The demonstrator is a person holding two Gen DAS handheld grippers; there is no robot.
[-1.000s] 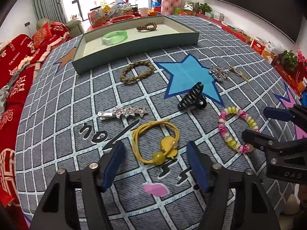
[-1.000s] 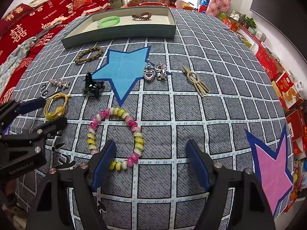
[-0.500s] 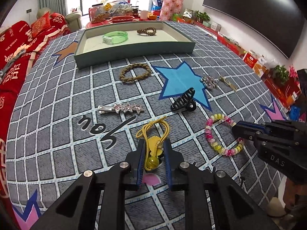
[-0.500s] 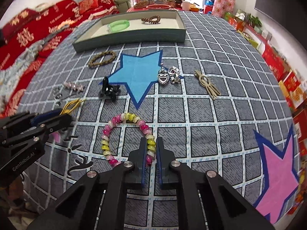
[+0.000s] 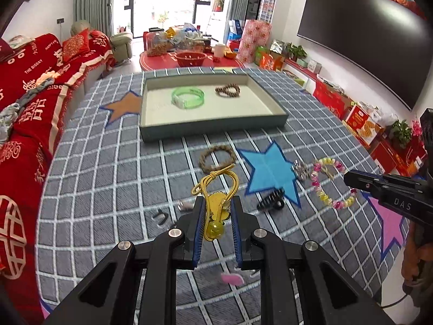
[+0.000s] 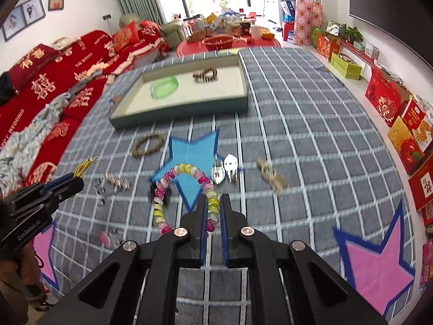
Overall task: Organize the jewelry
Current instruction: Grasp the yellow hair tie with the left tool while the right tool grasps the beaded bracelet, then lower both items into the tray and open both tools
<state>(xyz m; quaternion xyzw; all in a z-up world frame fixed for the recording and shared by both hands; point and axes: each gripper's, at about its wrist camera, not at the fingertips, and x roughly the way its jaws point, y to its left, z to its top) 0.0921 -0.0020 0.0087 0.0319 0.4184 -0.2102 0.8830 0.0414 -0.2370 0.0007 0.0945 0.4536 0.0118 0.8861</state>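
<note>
My left gripper (image 5: 216,203) is shut on a yellow hair tie (image 5: 216,187) with a flower charm and a bead, and holds it above the checked cloth. My right gripper (image 6: 213,200) is shut on a pink and yellow beaded bracelet (image 6: 186,169), whose loop hangs free to the left. In the left wrist view the right gripper (image 5: 349,178) shows at the right edge with the bracelet (image 5: 322,189). A grey tray (image 5: 213,132) at the far side holds a green bangle (image 5: 188,98) and a brown bead bracelet (image 5: 228,90).
On the cloth lie a brown bracelet (image 5: 216,157), a black claw clip (image 5: 270,202), silver heart pieces (image 6: 226,170), a beige hair clip (image 6: 270,174) and a sparkly star clip (image 6: 116,182). A red sofa (image 5: 29,86) runs along the left, boxes along the right.
Both grippers went from wide open to shut, the left on the hair tie, the right on the beaded bracelet. Both then rose, lifting the pieces off the cloth.
</note>
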